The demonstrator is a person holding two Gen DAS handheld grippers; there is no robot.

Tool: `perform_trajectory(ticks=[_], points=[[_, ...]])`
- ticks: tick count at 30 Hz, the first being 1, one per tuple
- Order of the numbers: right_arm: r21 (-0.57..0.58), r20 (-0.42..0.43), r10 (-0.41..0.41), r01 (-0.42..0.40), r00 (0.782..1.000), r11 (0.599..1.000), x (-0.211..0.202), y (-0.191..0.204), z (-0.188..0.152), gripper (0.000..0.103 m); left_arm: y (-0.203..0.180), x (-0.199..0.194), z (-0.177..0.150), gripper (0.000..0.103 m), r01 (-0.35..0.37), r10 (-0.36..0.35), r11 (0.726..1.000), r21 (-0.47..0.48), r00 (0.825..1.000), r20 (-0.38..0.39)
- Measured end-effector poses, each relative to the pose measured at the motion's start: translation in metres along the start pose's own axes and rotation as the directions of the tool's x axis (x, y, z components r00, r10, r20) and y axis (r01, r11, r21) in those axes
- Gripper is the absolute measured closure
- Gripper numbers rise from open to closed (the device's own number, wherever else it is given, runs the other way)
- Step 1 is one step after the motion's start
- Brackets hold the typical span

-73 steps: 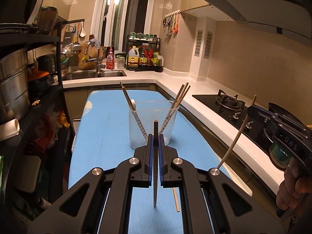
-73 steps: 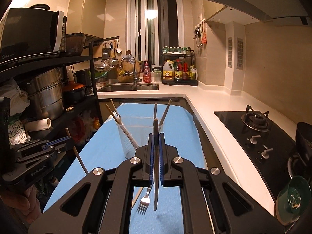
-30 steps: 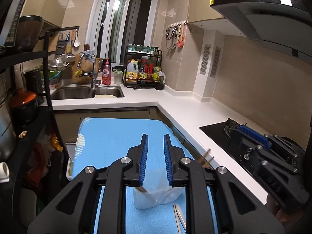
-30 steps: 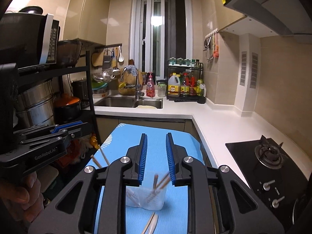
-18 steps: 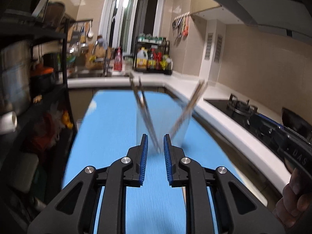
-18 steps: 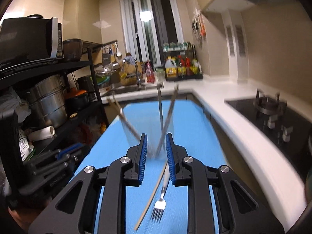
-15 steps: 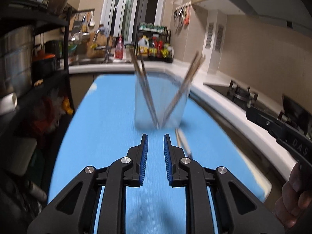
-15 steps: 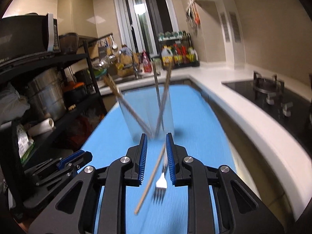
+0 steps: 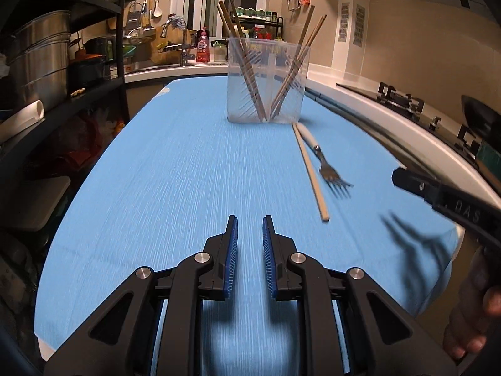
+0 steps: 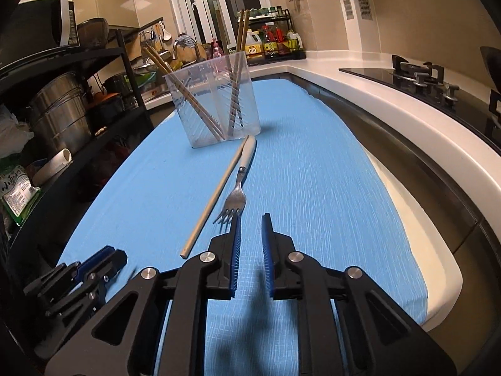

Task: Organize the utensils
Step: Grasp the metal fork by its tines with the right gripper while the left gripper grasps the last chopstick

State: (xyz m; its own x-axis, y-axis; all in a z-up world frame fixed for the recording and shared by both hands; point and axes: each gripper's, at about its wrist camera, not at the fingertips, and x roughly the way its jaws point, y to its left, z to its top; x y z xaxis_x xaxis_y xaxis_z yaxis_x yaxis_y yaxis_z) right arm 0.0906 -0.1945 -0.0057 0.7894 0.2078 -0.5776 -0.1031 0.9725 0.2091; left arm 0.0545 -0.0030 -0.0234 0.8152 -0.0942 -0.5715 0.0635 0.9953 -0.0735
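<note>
Four chopsticks standing in cup, two leaning left, two right. Two items left loose on blue board: one chopstick and fork, lying side by side just in front of cup, handle ends near its base, fork tines toward grippers. Judged well along, with two pickups remaining. Left gripper low over bare board, fingers narrowly apart, nothing between them. Right gripper just behind fork tines, jaws closing, nothing between them yet. Compared with earlier frames: each gripper then clamped one upright chopstick above cup; both now empty, cup count up from two pairs less to present four, and both grippers lowered from above cup to board level.
</note>
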Motion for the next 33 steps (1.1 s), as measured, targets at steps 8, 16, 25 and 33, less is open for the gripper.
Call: perform_trajectory(ticks=[8, 16, 25, 33], points=[[0.050, -0.078, 0.056, -0.052, 0.995, 0.997, 0.021, 0.001, 0.001, 0.082, 0.000, 0.001, -0.017, 0.086, -0.033, 0.032, 0.999, 0.018, 0.999, 0.037], [0.173, -0.160, 0.133, -0.105, 0.978, 0.979, 0.053, 0.006, 0.011, 0.071, -0.003, 0.002, -0.020, 0.086, -0.014, 0.011, 0.999, 0.038, 0.997, 0.070], [0.247, -0.226, 0.068, -0.010, 0.972, 0.969, 0.074, 0.016, 0.016, 0.078, -0.004, 0.003, -0.024, 0.086, -0.014, 0.010, 0.999, 0.048, 0.997, 0.078], [0.235, -0.207, 0.015, 0.035, 0.978, 0.971, 0.058, -0.001, 0.010, 0.086, -0.006, 0.002, -0.024, 0.086, -0.018, 0.015, 0.998, 0.052, 0.997, 0.072]])
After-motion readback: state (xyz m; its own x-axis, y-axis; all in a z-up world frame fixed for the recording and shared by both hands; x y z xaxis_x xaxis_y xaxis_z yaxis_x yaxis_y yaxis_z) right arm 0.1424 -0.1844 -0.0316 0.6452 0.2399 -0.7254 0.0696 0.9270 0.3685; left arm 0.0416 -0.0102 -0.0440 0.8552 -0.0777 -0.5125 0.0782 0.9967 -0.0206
